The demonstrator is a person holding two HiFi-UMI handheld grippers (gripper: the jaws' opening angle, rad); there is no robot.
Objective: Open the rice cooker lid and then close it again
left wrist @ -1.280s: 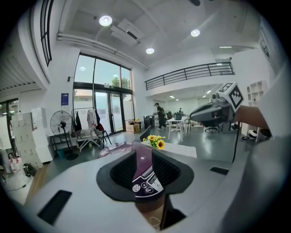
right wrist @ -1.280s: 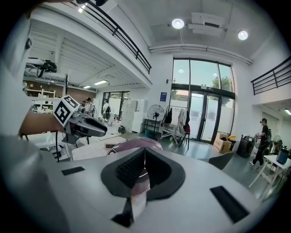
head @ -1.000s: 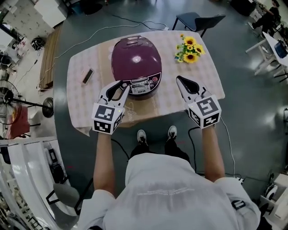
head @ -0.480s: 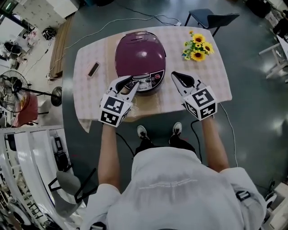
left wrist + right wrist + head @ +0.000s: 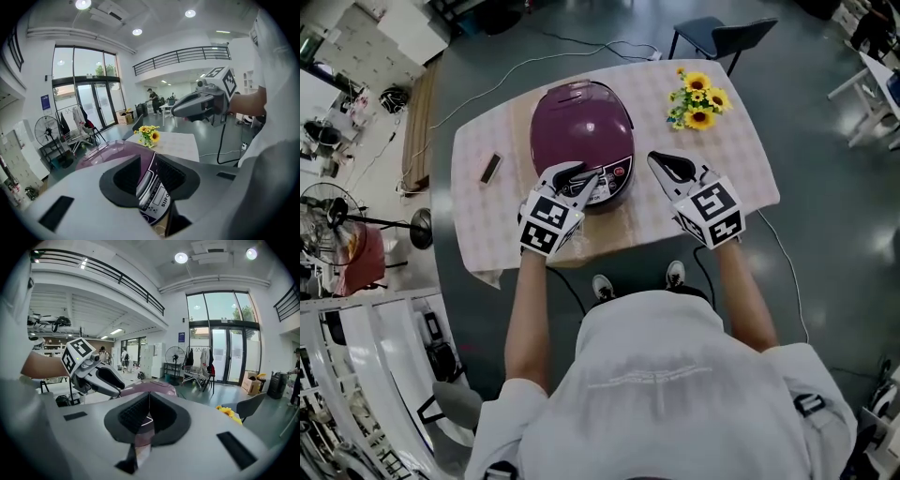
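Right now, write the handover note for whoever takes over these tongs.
Left tongs: open, empty, at the rice cooker's front, over its control panel. Whether they touch it cannot be told.
Right tongs: shut, empty, over the table right of the cooker.
Cooker: on the table, lid closed.
Done: nothing shows as done yet. Left: open the lid, then close it.
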